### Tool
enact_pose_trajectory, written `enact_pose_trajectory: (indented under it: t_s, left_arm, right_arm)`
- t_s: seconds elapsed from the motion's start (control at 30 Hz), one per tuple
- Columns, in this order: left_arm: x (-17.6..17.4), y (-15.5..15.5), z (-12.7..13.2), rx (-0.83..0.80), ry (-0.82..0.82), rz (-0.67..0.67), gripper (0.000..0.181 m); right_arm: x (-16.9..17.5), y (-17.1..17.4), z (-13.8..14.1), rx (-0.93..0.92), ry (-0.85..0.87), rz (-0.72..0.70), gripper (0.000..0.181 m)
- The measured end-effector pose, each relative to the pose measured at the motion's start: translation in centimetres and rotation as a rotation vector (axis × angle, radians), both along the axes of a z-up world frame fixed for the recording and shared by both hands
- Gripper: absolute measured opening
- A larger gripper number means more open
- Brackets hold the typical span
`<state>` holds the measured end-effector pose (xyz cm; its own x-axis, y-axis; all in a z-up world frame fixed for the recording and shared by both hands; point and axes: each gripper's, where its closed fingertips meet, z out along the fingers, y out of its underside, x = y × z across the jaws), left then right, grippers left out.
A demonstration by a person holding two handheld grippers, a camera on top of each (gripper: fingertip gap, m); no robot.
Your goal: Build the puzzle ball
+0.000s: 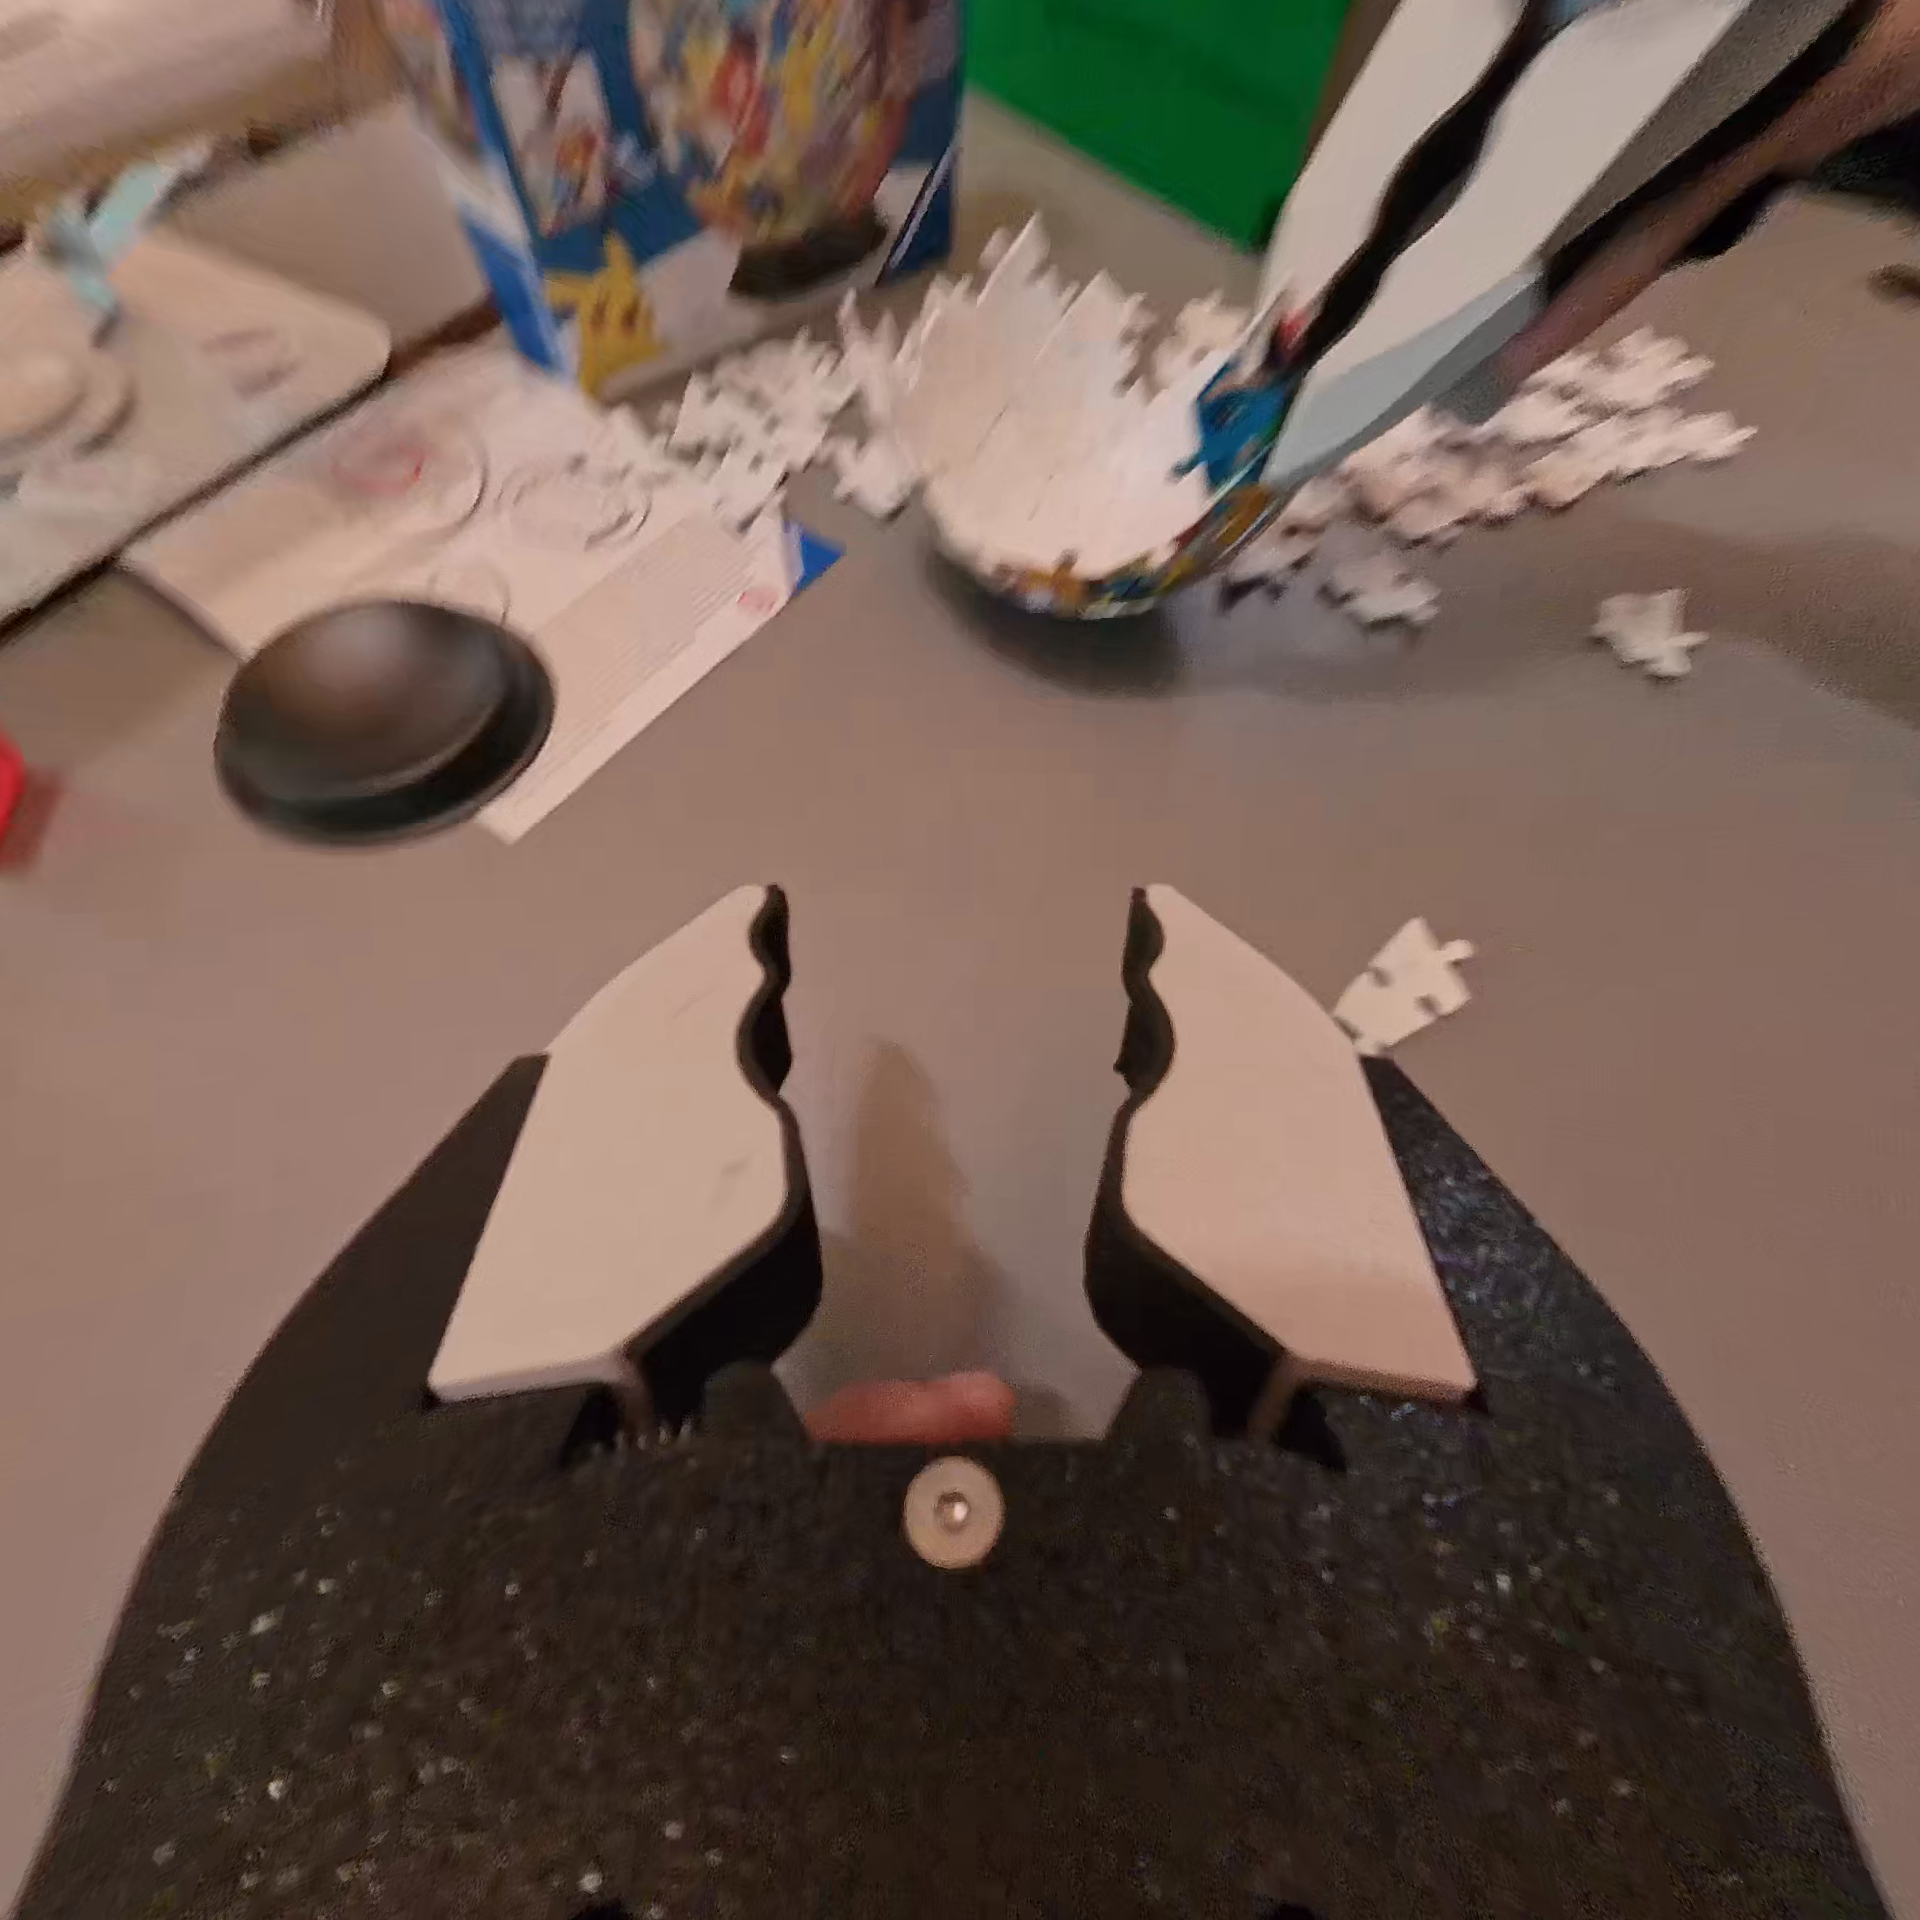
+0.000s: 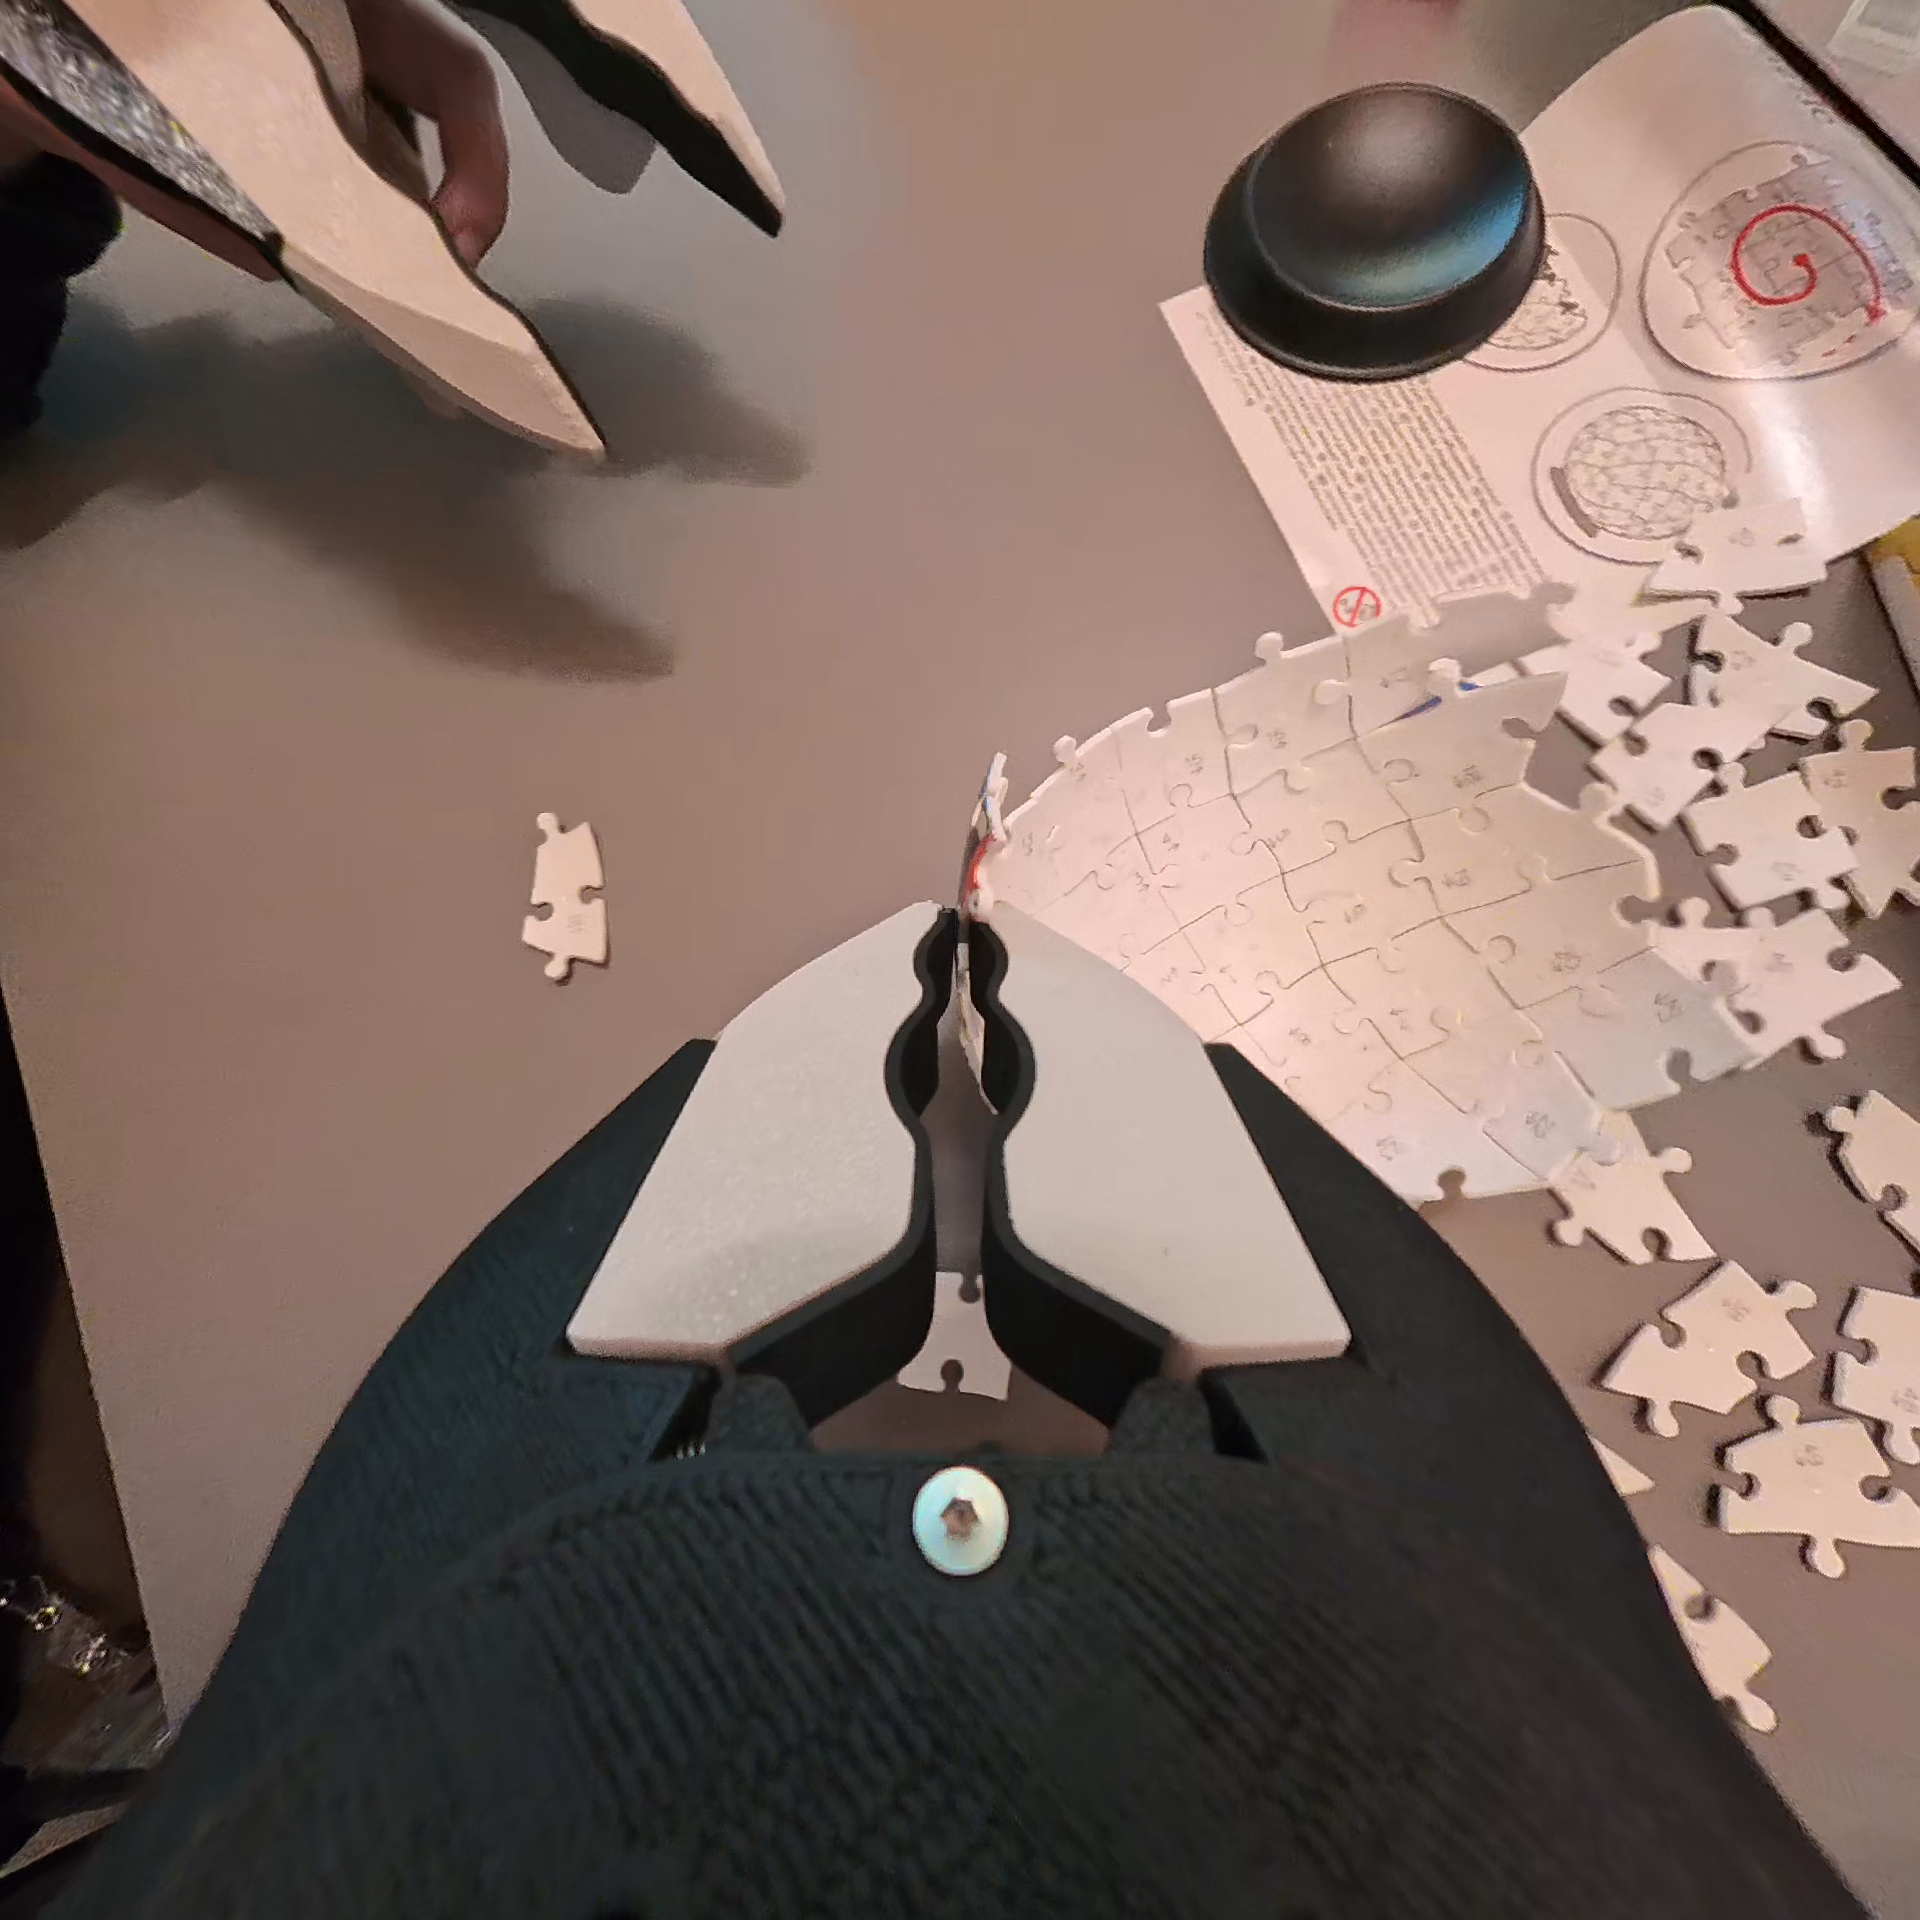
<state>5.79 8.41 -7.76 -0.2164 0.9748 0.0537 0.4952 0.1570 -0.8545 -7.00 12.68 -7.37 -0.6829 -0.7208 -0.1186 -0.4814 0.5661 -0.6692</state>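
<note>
Nearest the lens in the left wrist view, the left claw (image 1: 956, 904) is seen spread wide with nothing between its white pads, held above the bare grey tabletop (image 1: 935, 790). Just to the right of its right finger a single loose white puzzle piece (image 1: 1403, 982) lies flat; in the right wrist view this same long, narrow piece (image 2: 566, 899) is shown with its long axis running roughly towards and away from that camera, lying between the two claws and near the left one.

Further left on the tabletop a black domed plastic stand (image 1: 379, 717) rests on the edge of a white printed instruction sheet (image 1: 644, 623), and behind these a blue illustrated cardboard box (image 1: 707, 177) stands upright.

Towards the right, the half-built puzzle ball (image 2: 1351, 894), a bowl-shaped shell of interlocked pieces, white inside and coloured outside, rests on the tabletop. Its rim is gripped by the right claw (image 2: 961, 920), which is clenched on the near edge of the shell, so the shell extends to the right of the tips. A heap of loose white pieces (image 2: 1766, 852) lies touching and beyond the shell on the far right.

Since the right claw is occupied in steadying the shell, the lone piece is judged to be best taken by the left claw, being the free one. The piece lies flat, so a grasp across its narrow width would be called for.
</note>
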Motion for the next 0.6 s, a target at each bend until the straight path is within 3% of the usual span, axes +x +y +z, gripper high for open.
enact_pose_trajectory:
  t_s: [0.23,0.6]
  left_arm:
    - [-3.8,5.1,4.9,-0.147,0.251,-0.299,0.04]
    - [-11.5,4.8,2.8,-0.282,-0.03,-0.552,0.032]
  right_arm:
    - [1.0,1.1,-0.5,-0.036,0.049,0.065,0.002]
    - [0.8,1.4,-0.6,-0.1,0.035,0.108,0.003]
